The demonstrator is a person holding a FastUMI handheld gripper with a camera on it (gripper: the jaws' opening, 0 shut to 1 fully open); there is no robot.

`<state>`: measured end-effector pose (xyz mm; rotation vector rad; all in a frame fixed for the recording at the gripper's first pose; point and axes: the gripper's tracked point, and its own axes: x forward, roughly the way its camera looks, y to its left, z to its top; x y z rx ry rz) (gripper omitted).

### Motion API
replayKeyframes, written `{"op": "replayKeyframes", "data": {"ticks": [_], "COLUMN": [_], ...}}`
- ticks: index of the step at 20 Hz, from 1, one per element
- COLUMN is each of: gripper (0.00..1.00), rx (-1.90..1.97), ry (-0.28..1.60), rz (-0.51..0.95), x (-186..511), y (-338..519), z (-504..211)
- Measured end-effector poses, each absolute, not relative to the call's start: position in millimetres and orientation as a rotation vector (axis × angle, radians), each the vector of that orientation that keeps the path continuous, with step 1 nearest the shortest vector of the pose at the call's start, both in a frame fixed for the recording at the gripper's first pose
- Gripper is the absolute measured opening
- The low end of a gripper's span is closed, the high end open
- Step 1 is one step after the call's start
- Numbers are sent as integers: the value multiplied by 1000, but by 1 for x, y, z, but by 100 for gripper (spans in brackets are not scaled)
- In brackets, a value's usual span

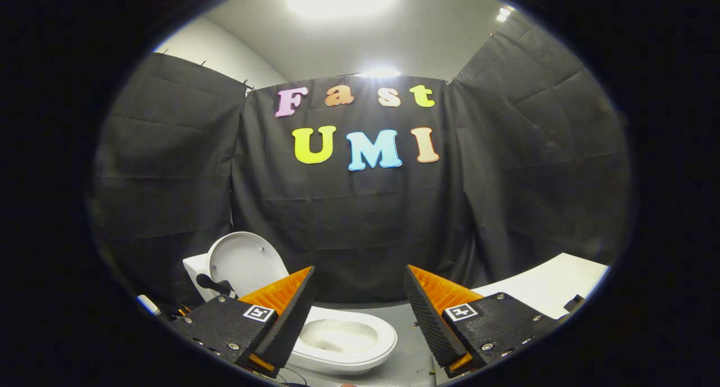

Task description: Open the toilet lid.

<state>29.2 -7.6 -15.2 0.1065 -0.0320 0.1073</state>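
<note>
A small white toilet stands on the grey floor ahead of my fingers, left of centre. Its lid (243, 260) is raised and leans back against the cistern (194, 270), above my left finger. The white bowl (343, 337) lies open, just beyond and between the fingers, partly hidden by the left one. My gripper (360, 302) is open, with a wide gap and nothing between the orange-and-black fingers (284, 311). It hovers above the bowl's near side and touches nothing.
A white tabletop (554, 286) juts in beyond the right finger. A black handle-like part (212, 284) sticks out at the lid's base. Black cloth walls close the booth on three sides. Grey floor (410, 353) runs between toilet and table.
</note>
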Motion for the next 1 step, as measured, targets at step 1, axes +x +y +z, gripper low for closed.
{"op": "replayKeyframes", "data": {"ticks": [1], "gripper": [94], "rx": [90], "ry": [-34], "rz": [110], "x": [27], "y": [-11], "z": [-14]}}
